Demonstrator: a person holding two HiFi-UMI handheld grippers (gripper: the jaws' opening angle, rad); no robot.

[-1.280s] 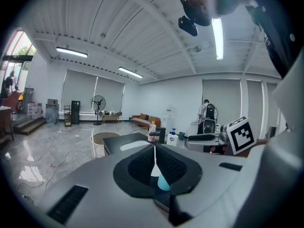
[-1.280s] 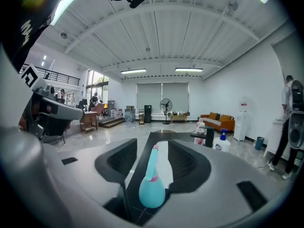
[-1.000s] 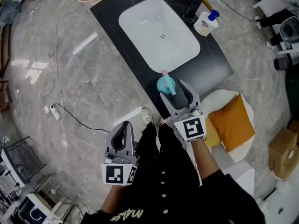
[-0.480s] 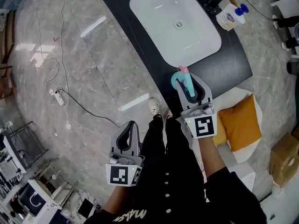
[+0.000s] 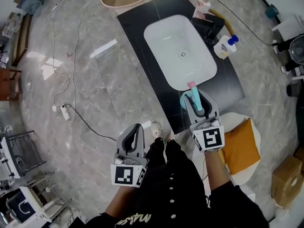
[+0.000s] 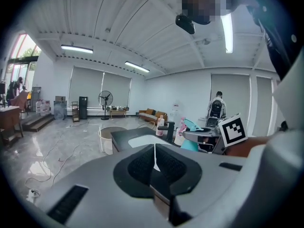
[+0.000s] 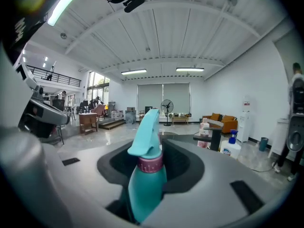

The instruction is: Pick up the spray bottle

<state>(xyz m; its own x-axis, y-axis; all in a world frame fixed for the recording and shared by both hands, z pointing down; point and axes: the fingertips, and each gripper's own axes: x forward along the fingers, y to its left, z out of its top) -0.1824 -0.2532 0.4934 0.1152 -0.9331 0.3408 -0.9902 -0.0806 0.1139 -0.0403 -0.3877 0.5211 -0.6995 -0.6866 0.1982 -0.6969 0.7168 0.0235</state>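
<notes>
Teal, the spray bottle (image 7: pixel 148 179) is held between the closing jaws of the right gripper (image 5: pixel 195 102), just off the near end of the white sink (image 5: pixel 164 42); its base is hidden. The jaws of the left gripper (image 6: pixel 154 159) are pressed together, well apart from the sink, over grey marble floor (image 5: pixel 85 84).

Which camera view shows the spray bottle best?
The right gripper view: the spray bottle stands large and central, teal body, pink collar and trigger head all clear. The head view shows only its top from above, near the sink. The left gripper view catches a small teal part at the right.
</notes>
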